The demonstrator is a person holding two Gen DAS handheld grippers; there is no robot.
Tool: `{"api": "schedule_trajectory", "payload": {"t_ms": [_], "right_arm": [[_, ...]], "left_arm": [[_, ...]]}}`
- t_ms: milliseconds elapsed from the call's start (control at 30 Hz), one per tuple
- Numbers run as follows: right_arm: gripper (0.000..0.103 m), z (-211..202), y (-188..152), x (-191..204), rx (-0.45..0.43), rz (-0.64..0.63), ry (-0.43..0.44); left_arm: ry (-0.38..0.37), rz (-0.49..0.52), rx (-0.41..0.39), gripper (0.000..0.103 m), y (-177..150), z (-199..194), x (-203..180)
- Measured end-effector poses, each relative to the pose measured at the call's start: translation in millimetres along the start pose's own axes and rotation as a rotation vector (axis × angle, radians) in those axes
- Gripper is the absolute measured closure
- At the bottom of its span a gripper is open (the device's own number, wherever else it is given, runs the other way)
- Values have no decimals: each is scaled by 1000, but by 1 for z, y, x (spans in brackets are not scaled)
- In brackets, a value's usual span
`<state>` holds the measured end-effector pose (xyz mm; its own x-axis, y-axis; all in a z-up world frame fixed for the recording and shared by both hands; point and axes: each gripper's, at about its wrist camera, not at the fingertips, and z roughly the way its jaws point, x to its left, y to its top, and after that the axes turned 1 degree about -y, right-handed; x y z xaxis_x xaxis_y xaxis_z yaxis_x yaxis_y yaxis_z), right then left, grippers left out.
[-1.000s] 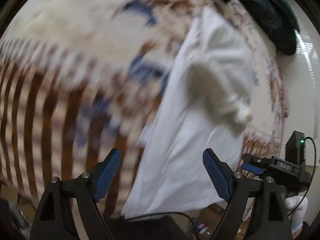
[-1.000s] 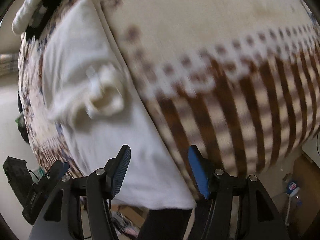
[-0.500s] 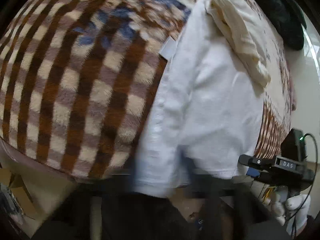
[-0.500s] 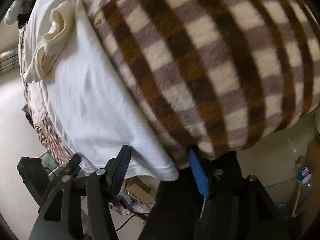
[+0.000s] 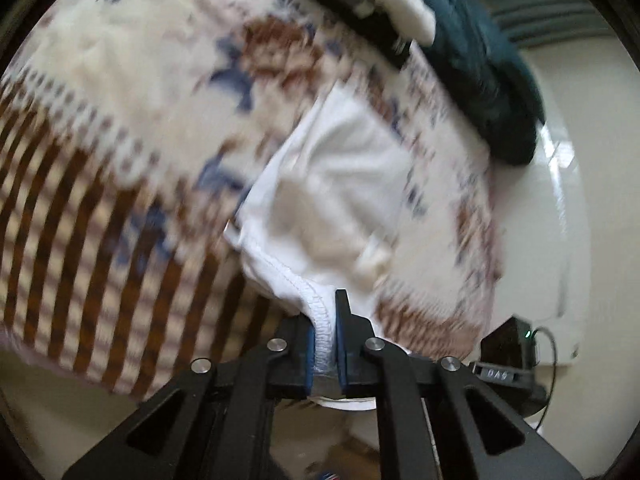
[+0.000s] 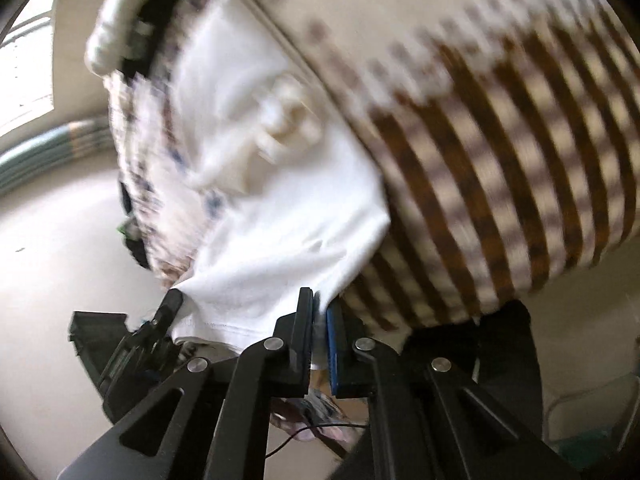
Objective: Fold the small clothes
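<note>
Claw tips [image 5: 323,322] and [image 6: 320,322], angled downward, pinch white garment [image 5: 336,184] hem.

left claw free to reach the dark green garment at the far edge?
Probably not yet: the left claw is shut on the white garment's hem. The dark green garment lies beyond, unobstructed.

Two grippers, the left gripper [image 5: 325,344] and the right gripper [image 6: 319,340], each pinch the near hem of one white garment [image 5: 340,184]. That garment lies on one patterned blanket [image 5: 120,128]. Beyond the garment, at the blanket's far edge, sits one dark teal bundle [image 5: 480,76].
</note>
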<state>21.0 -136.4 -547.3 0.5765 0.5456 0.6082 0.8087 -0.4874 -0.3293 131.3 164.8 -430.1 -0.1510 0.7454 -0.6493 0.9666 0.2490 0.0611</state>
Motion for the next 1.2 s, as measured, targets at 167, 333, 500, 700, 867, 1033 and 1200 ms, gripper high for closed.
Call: {"api": "schedule_trajectory", "payload": {"t_ms": [167,333,500,700,867,1033,1200], "right_arm": [[97,-32,54,46,-106,-16,81],[97,-43,134,66,-221,6,86],[96,-30,204,70,-269,128,173],[43,-23,219,77,-298,131,210],[43,-35,203,90,-338,-5,45],[43,-15,203,83,-292,-48,-132],[65,5,225,64,-281,47,-10]], "left_arm": [[-72,-21,-26,97,73,17,-15],[-77,-34,-24,96,146,67,-12],[-118,-162,39,84,194,119,16],[-135,-163,15,44,203,100,25],[-15,22,-21,44,200,81,9],[84,159,87,44,200,123,4],[64,159,96,94,209,156,9]]}}
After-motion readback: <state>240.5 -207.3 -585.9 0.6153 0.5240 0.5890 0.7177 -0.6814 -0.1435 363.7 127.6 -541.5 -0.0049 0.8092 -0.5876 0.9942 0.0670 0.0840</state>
